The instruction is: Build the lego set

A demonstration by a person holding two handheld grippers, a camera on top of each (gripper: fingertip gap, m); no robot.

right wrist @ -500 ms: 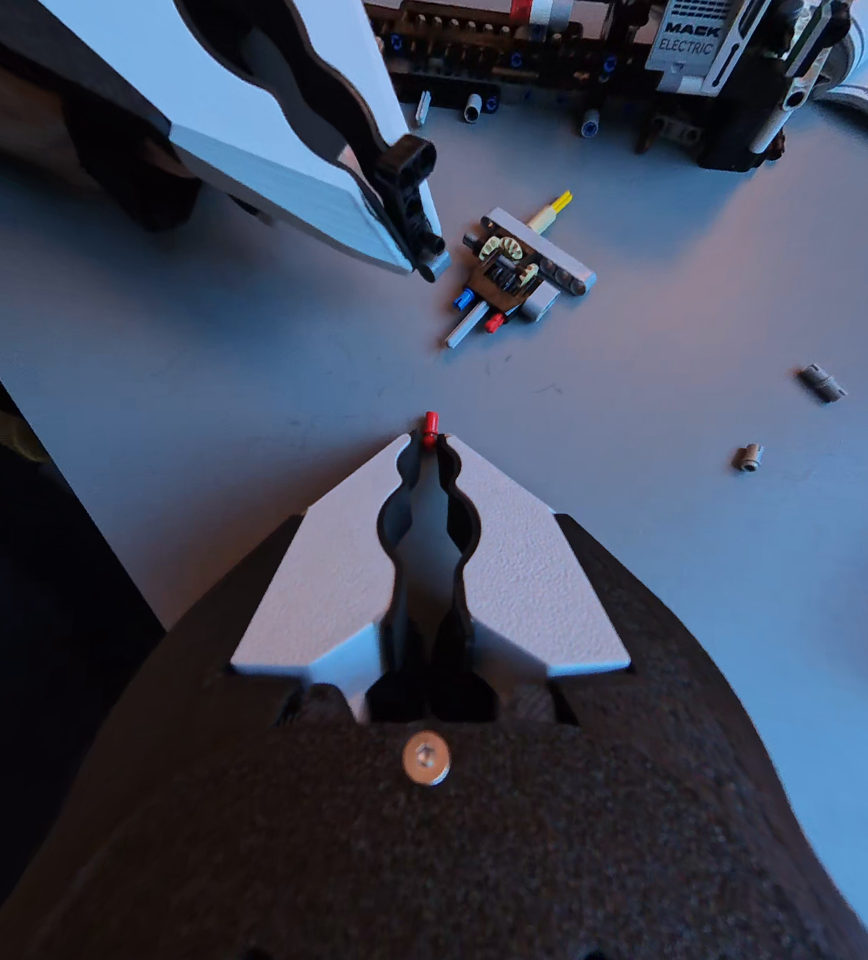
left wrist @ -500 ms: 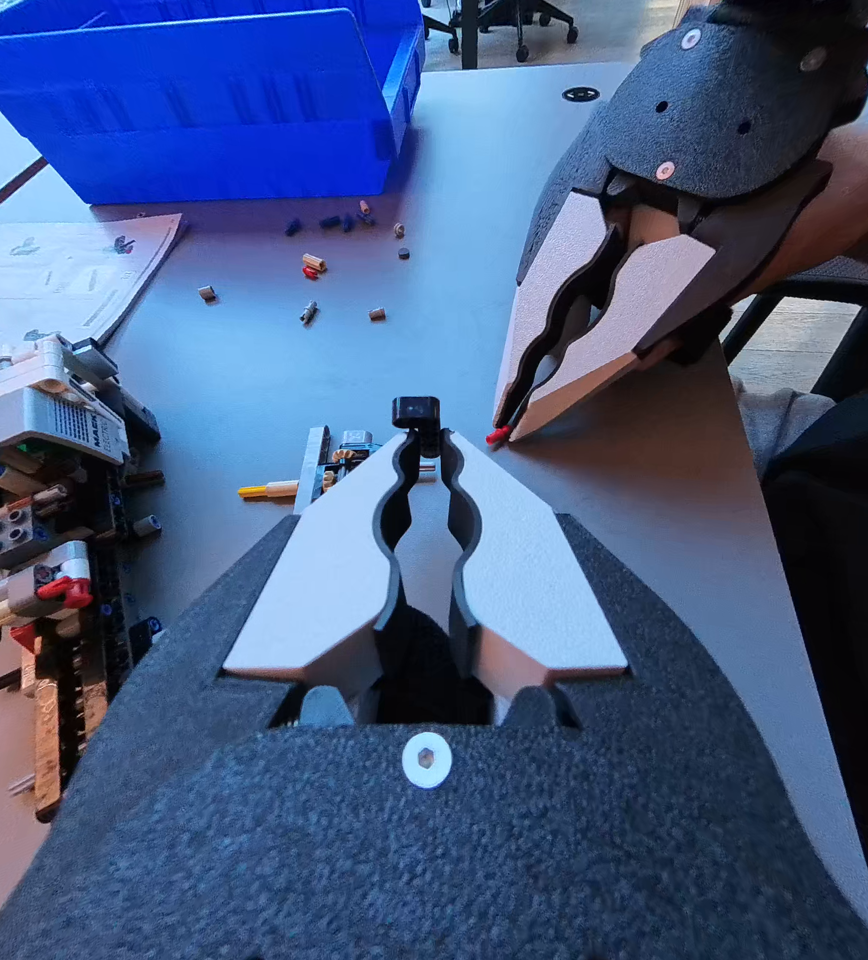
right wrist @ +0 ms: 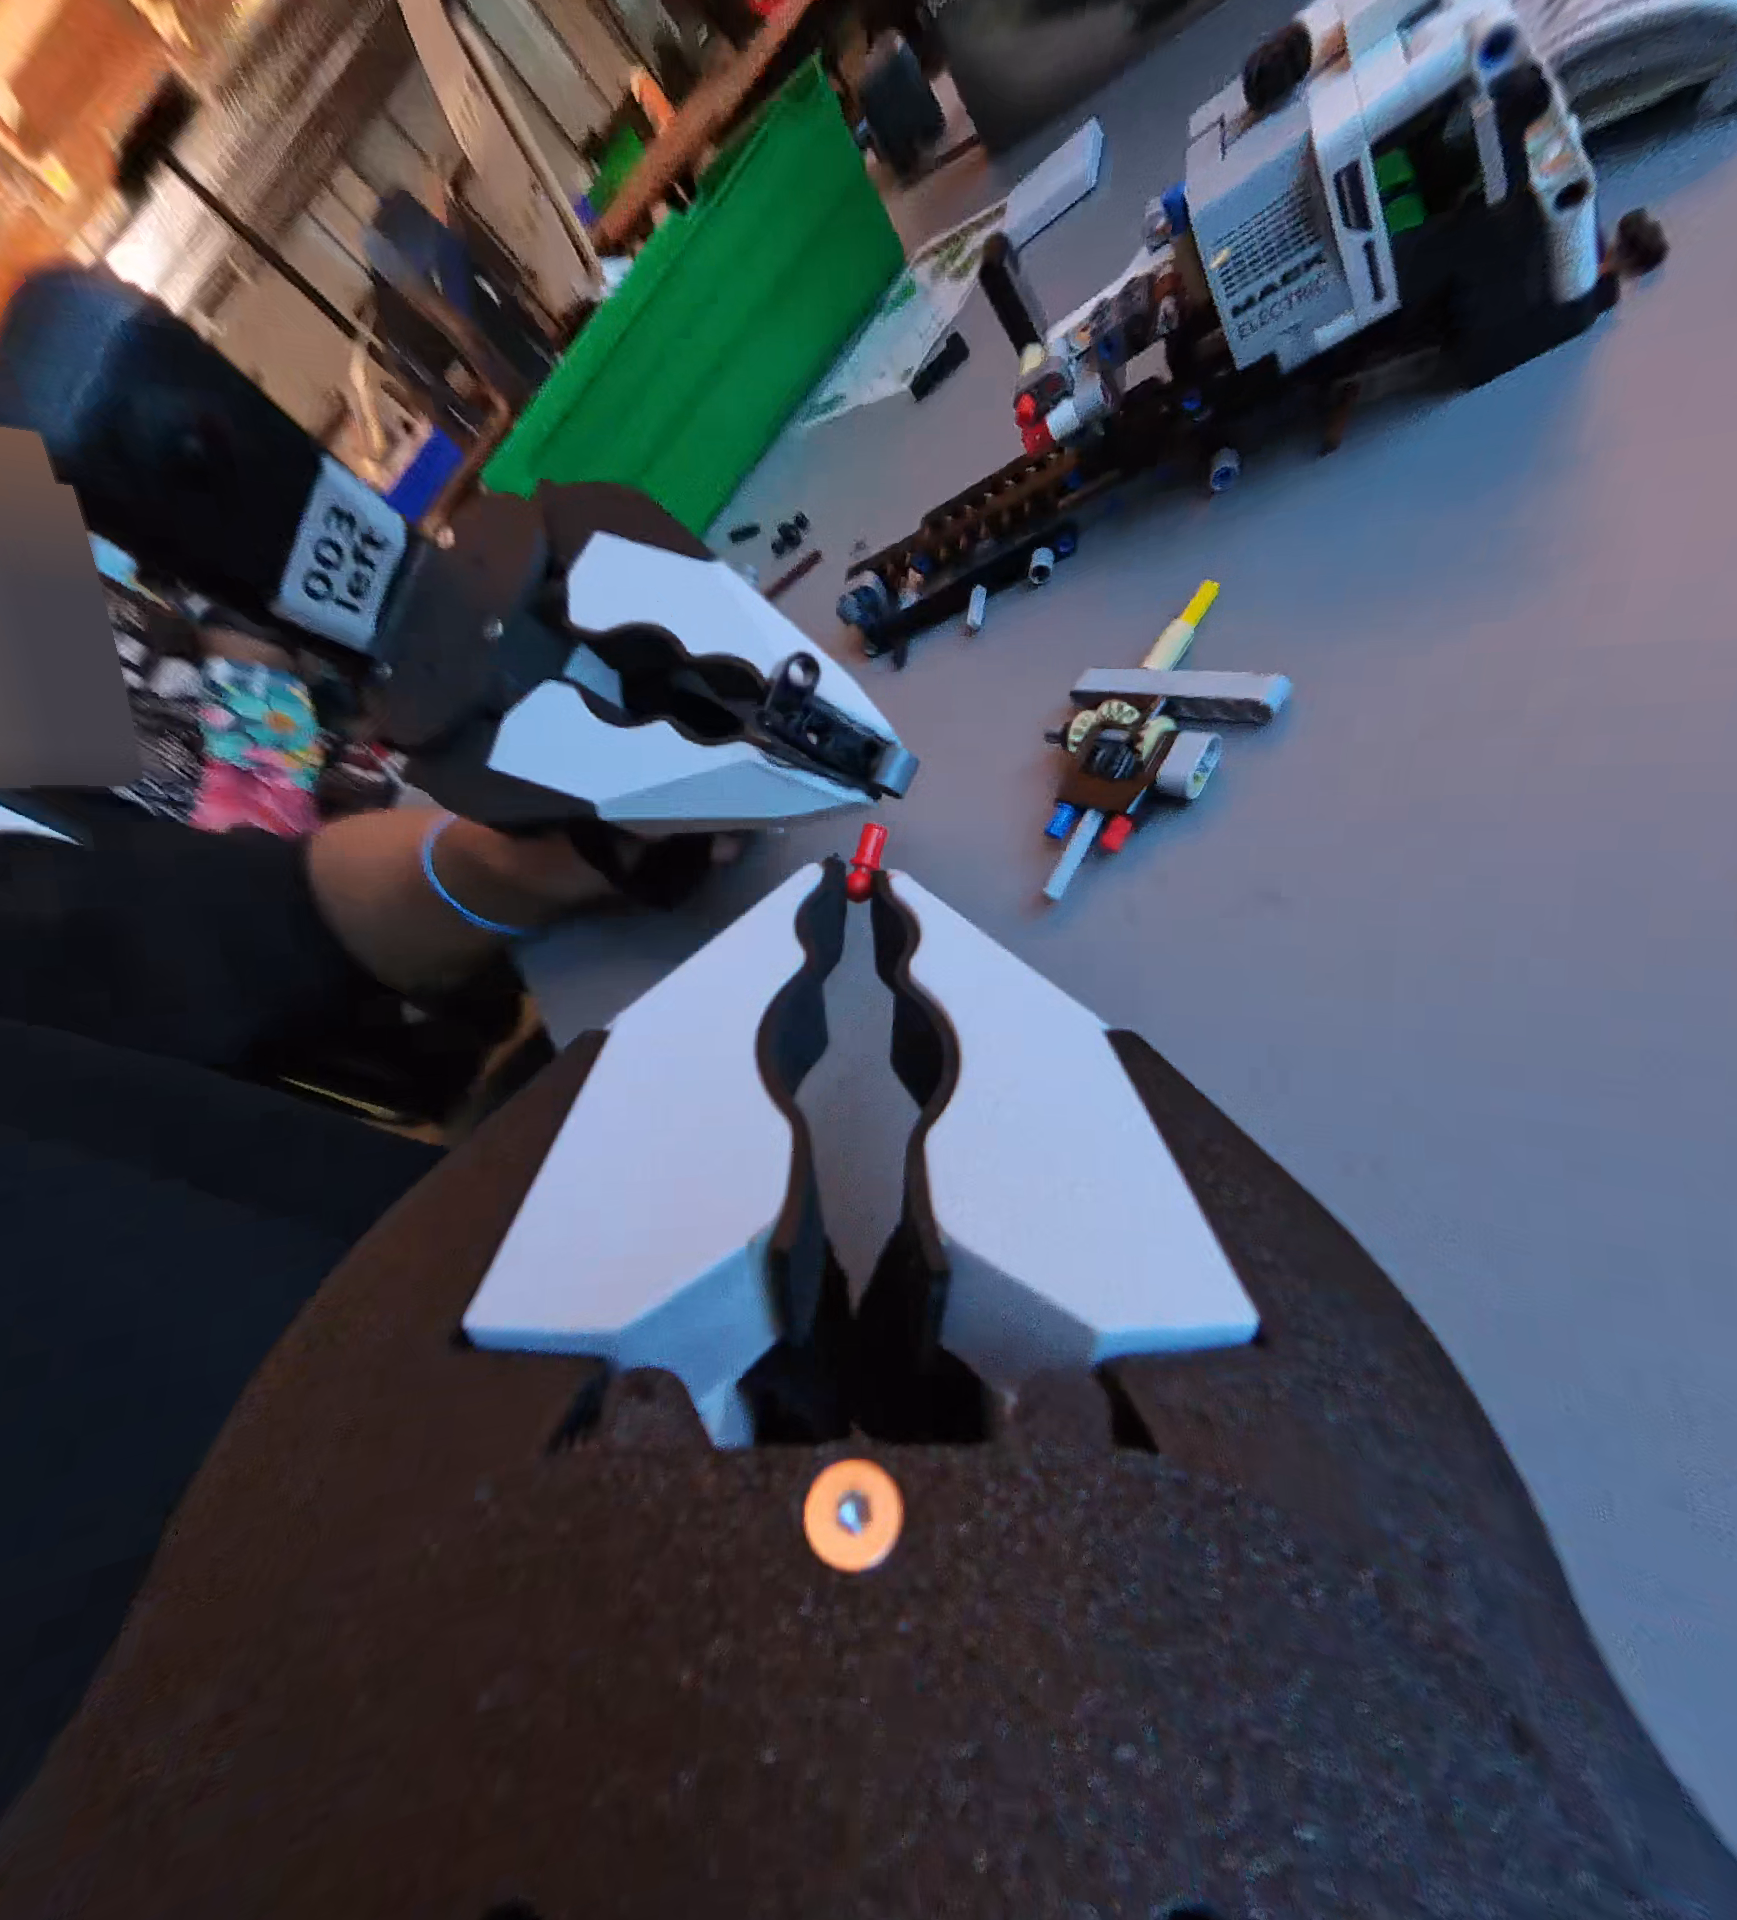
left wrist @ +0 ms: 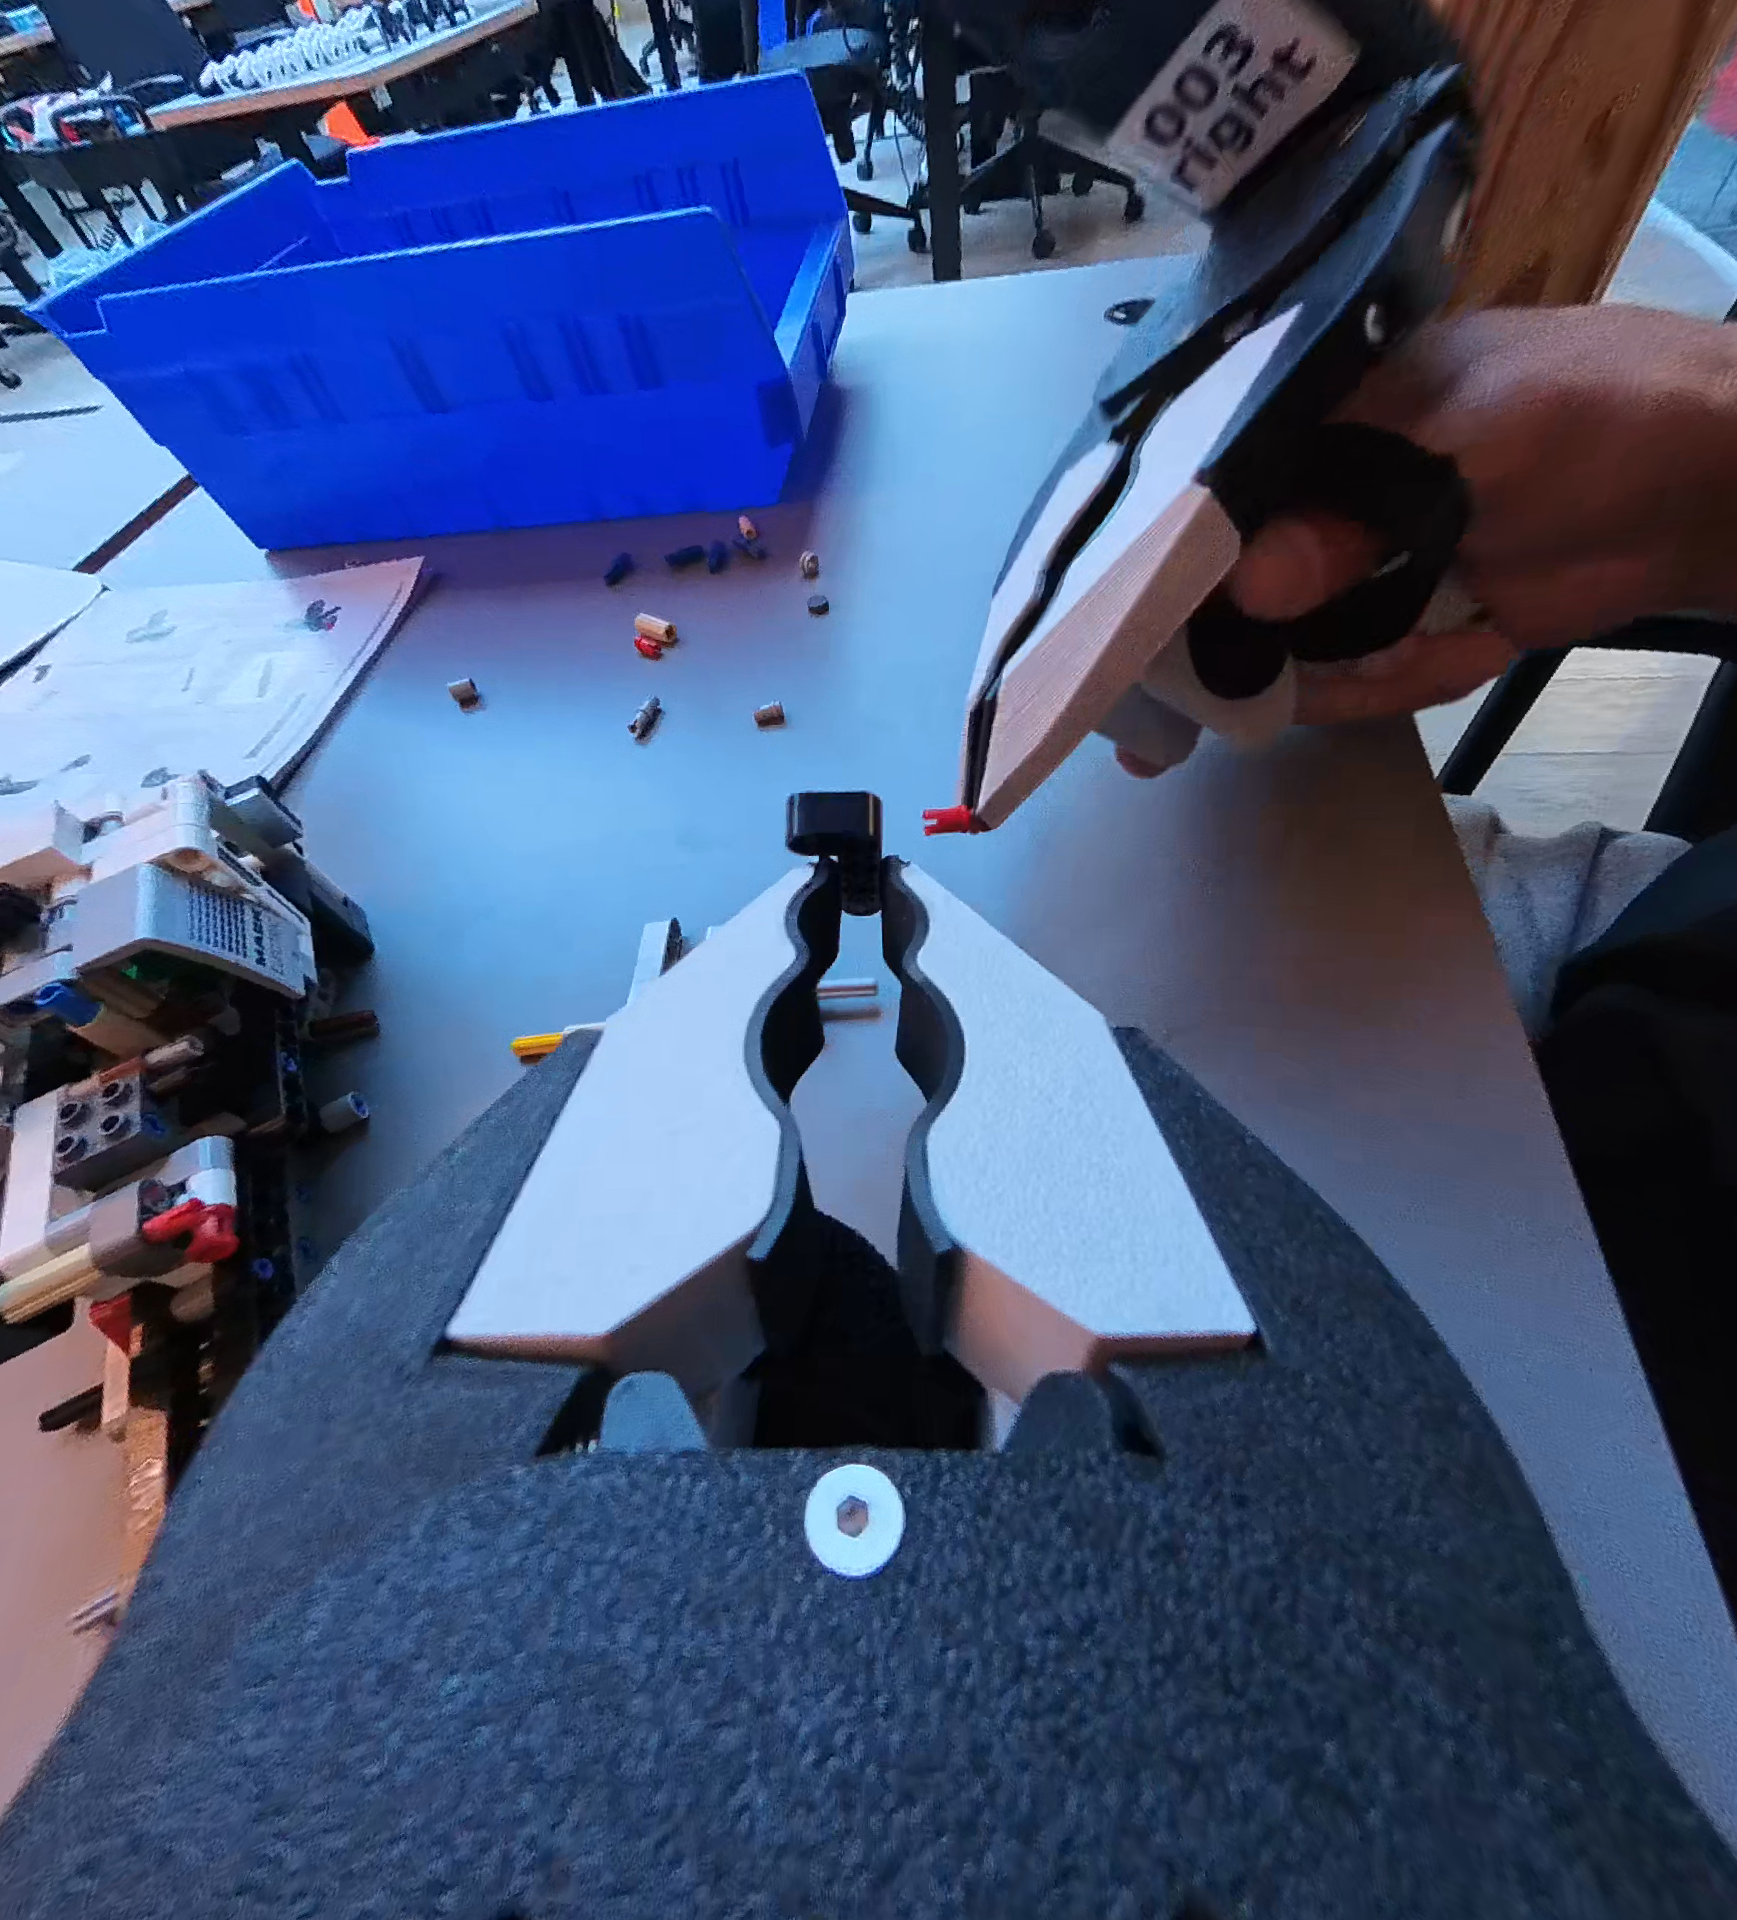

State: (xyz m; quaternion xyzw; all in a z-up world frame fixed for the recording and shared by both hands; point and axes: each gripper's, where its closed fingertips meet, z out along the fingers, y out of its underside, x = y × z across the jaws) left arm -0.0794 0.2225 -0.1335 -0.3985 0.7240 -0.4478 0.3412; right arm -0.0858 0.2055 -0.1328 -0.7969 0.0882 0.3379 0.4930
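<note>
My left gripper (left wrist: 851, 883) is shut on a black lego beam (left wrist: 833, 821) and holds it above the grey table (left wrist: 1207, 987). My right gripper (right wrist: 856, 883) is shut on a small red pin (right wrist: 864, 854). In the left wrist view the right gripper (left wrist: 978, 816) hangs just right of the black beam, its red pin (left wrist: 947, 821) pointing at the beam, a short gap apart. In the right wrist view the left gripper (right wrist: 885, 774) holds the beam (right wrist: 822, 717) just above and left of the red pin.
A small grey and brown sub-assembly with a yellow axle (right wrist: 1144, 738) lies on the table. The half-built truck (left wrist: 105, 1039) stands at the left, on instruction sheets (left wrist: 168, 665). A blue bin (left wrist: 469, 353) sits at the back, loose small pieces (left wrist: 656, 634) before it. My left and right fingertips are right by each other.
Both grippers have lifted off the table and tilted. The right gripper has turned on its side, so the red pin now points sideways at the black beam.
</note>
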